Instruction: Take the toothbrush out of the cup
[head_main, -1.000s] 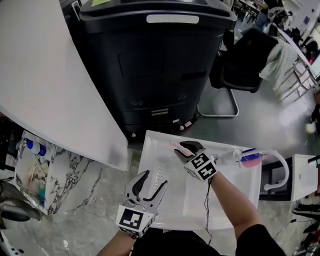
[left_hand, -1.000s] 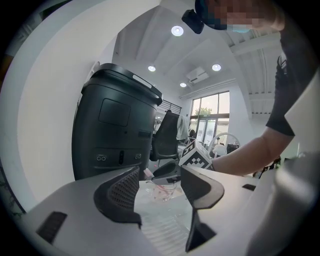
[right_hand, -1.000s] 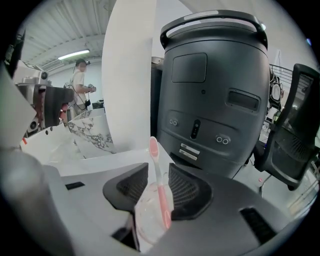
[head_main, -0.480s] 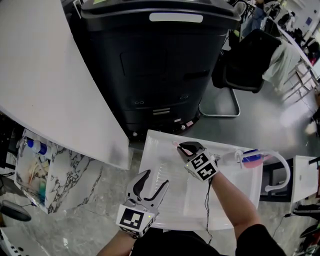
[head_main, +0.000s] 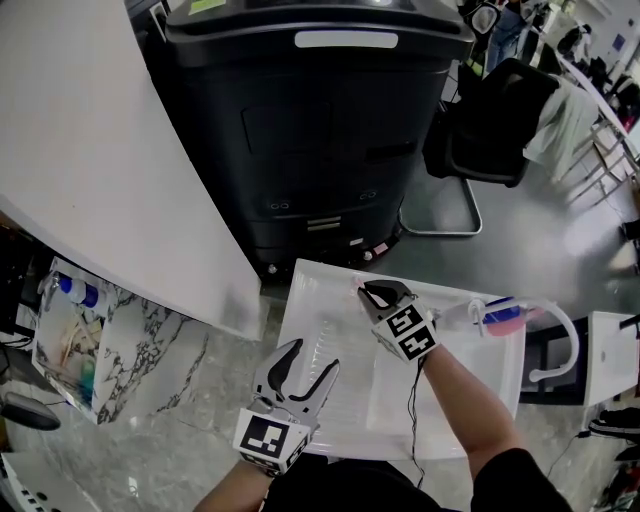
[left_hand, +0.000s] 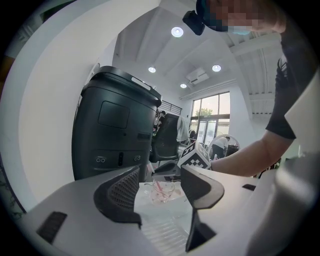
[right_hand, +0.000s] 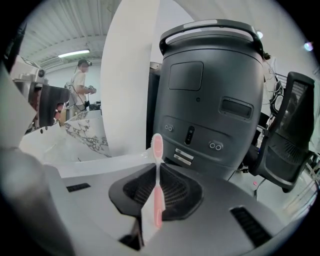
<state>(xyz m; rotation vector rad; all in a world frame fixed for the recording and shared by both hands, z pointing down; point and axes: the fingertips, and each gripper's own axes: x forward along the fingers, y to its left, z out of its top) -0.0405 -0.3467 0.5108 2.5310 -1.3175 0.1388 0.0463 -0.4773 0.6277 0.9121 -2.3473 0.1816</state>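
Your right gripper (head_main: 378, 293) has just been closing — its jaws now pinch the pink toothbrush (right_hand: 157, 150), the head sticking out past their tips.

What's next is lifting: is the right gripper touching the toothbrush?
Touching. Right gripper view: the right gripper, jaws just closing, pinches the pink toothbrush.

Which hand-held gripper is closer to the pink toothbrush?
Right. The right hand-held gripper has just been closing its jaws onto the toothbrush and grips it; the left hand-held gripper sits open, well apart from it.
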